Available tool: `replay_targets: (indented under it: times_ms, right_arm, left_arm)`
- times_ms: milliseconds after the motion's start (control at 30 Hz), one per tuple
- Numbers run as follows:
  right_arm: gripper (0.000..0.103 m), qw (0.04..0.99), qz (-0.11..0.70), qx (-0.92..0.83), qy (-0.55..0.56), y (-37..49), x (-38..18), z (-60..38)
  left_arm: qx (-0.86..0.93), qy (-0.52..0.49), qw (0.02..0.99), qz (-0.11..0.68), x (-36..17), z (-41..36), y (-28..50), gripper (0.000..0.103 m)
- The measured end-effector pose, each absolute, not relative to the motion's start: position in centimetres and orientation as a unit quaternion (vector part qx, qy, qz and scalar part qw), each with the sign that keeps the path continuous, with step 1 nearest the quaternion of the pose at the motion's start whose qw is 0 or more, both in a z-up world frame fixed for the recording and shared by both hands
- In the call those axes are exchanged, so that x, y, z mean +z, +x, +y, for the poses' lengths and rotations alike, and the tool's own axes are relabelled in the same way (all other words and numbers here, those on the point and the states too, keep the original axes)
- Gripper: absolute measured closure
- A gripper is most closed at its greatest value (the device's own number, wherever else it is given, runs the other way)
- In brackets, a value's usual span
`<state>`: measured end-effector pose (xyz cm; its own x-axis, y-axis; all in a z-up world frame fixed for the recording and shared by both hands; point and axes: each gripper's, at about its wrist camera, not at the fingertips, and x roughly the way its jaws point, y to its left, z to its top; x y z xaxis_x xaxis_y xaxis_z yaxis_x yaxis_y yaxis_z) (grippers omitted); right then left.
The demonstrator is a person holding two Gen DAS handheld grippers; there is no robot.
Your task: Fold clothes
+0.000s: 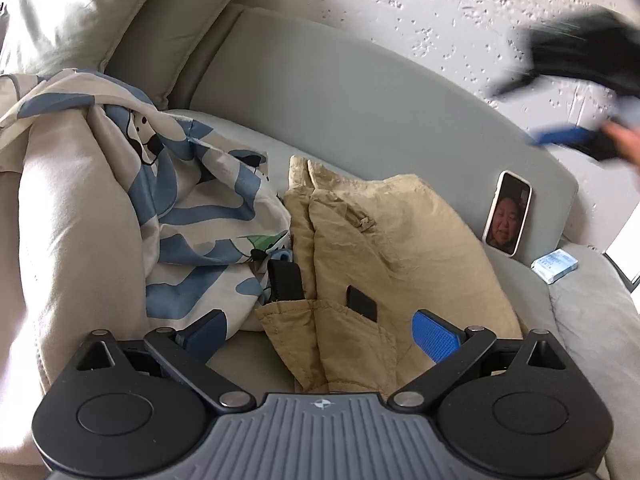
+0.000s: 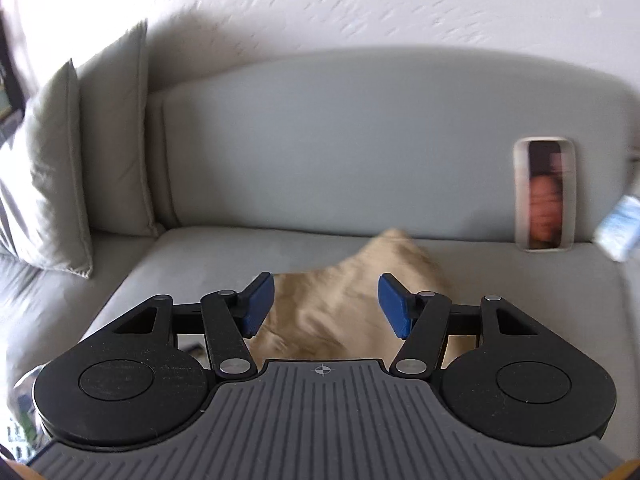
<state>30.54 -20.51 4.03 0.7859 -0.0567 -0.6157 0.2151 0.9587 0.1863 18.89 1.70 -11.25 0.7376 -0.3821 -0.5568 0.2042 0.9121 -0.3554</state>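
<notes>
The tan trousers (image 1: pixel 360 248) lie crumpled on the sofa seat (image 2: pixel 224 252), folded roughly lengthwise, black tabs showing at the waist. Bare cushion stretches behind them up to the sofa backrest (image 1: pixel 360 92). A patterned blanket (image 1: pixel 192 200) presses against their left edge; a phone (image 1: pixel 507 213) leans on the backrest to their right. The left gripper (image 1: pixel 320 334) hovers over the waistband, jaws apart, empty. The right gripper (image 2: pixel 326 306), blurred, is likewise spread above the trousers.

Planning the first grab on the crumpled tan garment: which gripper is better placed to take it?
Left, probably. The left gripper is open right over the crumpled tan garment; the right gripper, also open, is raised, blurred.
</notes>
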Motion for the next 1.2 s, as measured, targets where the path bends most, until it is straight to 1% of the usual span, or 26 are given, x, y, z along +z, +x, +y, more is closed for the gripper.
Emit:
replay_targets:
  times_ms: [133,300,400,433,500,567,600,633,700,833,933,1033,1100,1200]
  right_arm:
    - [0.033,0.935,0.304,-0.088,0.162,20.9,6.4,-24.2]
    - [0.033,0.920,0.315,-0.090,0.213,10.2,7.0,-28.2]
    - [0.033,0.914,0.315,-0.066,0.249,4.2,8.0,-30.1]
    - [0.033,0.918,0.302,-0.055,0.253,2.2,8.8,-30.6]
    - [0.033,0.937,0.255,-0.045,0.234,-1.9,11.0,-31.1]
    - [0.025,0.958,0.200,-0.063,0.197,-5.3,13.0,-31.2]
    - [0.017,0.966,0.172,-0.080,0.174,-6.9,13.9,-31.2]
    - [0.014,0.972,0.148,-0.096,0.154,-8.0,14.4,-31.1]
    - [0.014,0.977,0.119,-0.113,0.135,-9.1,14.7,-31.2]
    - [0.014,0.973,0.122,-0.095,0.173,-8.6,13.7,-32.6]
    - [0.014,0.968,0.123,-0.081,0.201,-8.2,13.0,-33.7]
    - [0.014,0.963,0.125,-0.068,0.230,-7.8,12.3,-34.7]
    - [0.014,0.966,0.128,-0.076,0.210,-6.6,10.8,-34.6]
    - [0.014,0.963,0.149,-0.103,0.198,-5.2,8.4,-35.2]
  left_arm:
    - [-0.152,-0.135,0.922,0.330,-9.7,1.5,17.8,0.005]
    - [-0.193,-0.155,0.906,0.343,-6.2,2.2,17.5,0.005]
    - [-0.201,-0.166,0.889,0.377,-3.5,3.1,18.2,0.009]
    - [-0.207,-0.167,0.879,0.395,-2.5,3.4,18.3,0.009]
    - [-0.241,-0.177,0.865,0.404,-0.9,3.7,17.9,0.009]
    - [-0.256,-0.177,0.860,0.404,-0.1,3.8,16.9,0.008]
    - [-0.251,-0.176,0.863,0.402,-0.1,3.6,16.2,0.008]
    - [-0.247,-0.174,0.865,0.400,0.0,3.5,15.5,0.008]
    - [-0.238,-0.172,0.870,0.396,0.0,3.2,14.1,0.008]
    - [-0.190,-0.157,0.888,0.388,0.3,2.7,11.6,0.008]
    - [-0.176,-0.148,0.895,0.382,1.0,2.1,10.8,0.005]
    - [-0.168,-0.139,0.911,0.351,1.6,1.2,10.9,0.003]
    - [-0.157,-0.140,0.921,0.329,1.4,0.8,11.4,0.002]
    - [-0.138,-0.160,0.919,0.333,-0.6,0.1,13.6,0.002]
